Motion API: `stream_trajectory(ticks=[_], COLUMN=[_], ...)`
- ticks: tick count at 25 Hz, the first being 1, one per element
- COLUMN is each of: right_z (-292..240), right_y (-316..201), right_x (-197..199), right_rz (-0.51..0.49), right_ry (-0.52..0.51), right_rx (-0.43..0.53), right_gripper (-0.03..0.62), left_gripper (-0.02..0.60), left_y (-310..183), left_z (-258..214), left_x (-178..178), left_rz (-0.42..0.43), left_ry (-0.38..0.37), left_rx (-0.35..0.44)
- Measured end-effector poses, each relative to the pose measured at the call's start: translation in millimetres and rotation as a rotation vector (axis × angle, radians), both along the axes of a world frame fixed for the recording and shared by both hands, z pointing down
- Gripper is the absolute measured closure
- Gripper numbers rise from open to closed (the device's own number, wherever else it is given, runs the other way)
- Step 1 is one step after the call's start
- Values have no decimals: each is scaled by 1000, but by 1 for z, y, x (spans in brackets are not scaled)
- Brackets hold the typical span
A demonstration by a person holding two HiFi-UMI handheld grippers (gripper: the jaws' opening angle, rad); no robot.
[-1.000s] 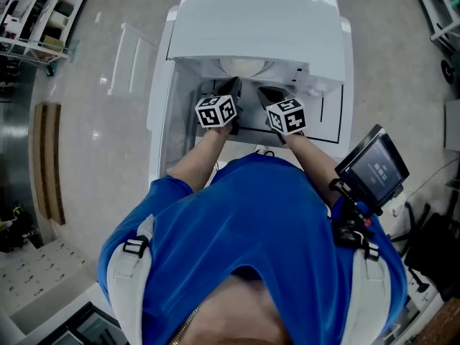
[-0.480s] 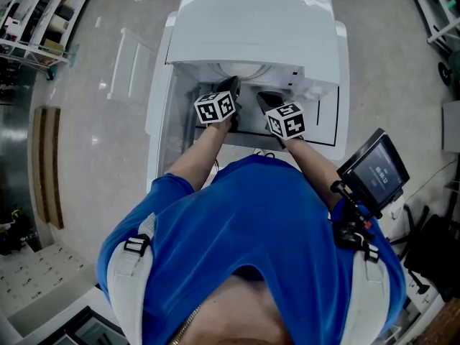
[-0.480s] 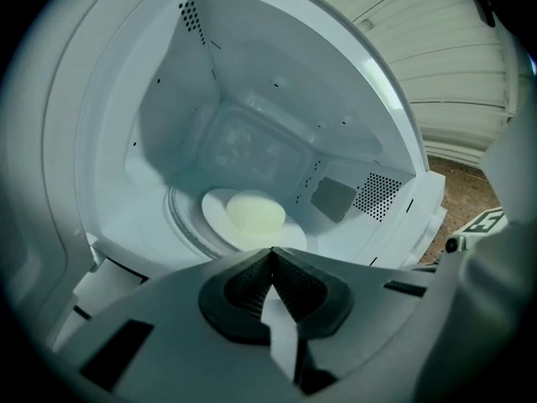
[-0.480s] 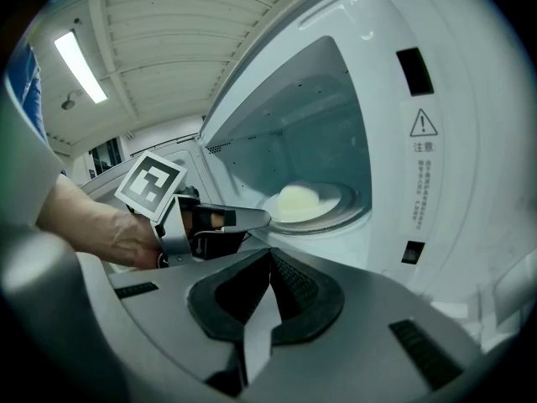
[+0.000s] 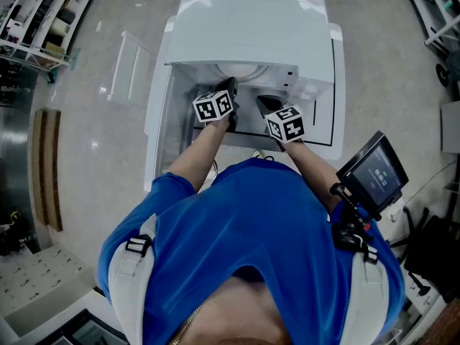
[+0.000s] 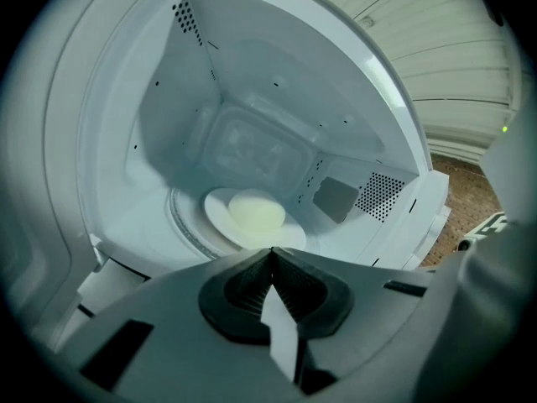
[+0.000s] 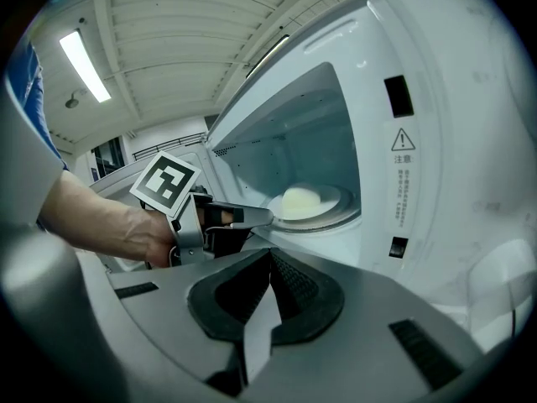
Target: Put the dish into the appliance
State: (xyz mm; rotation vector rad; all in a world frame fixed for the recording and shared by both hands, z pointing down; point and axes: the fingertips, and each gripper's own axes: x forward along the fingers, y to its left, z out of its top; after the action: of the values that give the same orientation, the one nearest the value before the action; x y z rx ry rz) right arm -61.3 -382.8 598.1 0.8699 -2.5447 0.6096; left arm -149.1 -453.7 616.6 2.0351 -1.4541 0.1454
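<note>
Left tongs (image 6: pixel 270 252), shut & empty, creeps to 12 o'clock; right tongs (image 7: pixel 269 252) also shut, empty. Dish (image 6: pixel 216 217) sits inside microwave (image 5: pixel 251 27): nearly done.

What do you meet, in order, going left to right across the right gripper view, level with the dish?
hand → left gripper → dish → warning label
</note>
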Motion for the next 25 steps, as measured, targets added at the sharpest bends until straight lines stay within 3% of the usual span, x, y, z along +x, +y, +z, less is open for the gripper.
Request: stream_trajectory(ticks=[13,19,25], right_z=[-27,-51,-44], right_y=[39,87,113], right_x=[9,15,27], right_rz=[-45,-79,-92], right_ry=[-57,-78,-97], right_rx=[54,104,109], right_gripper=[592,592,592], left_gripper=[574,574,574], left_y=[78,139,171], left_z=[-46,-64,-59], left_x=[5,8,18], left_rz=[-34,-65,-88], left_ry=[16,16,31], left_rx=[125,162,183])
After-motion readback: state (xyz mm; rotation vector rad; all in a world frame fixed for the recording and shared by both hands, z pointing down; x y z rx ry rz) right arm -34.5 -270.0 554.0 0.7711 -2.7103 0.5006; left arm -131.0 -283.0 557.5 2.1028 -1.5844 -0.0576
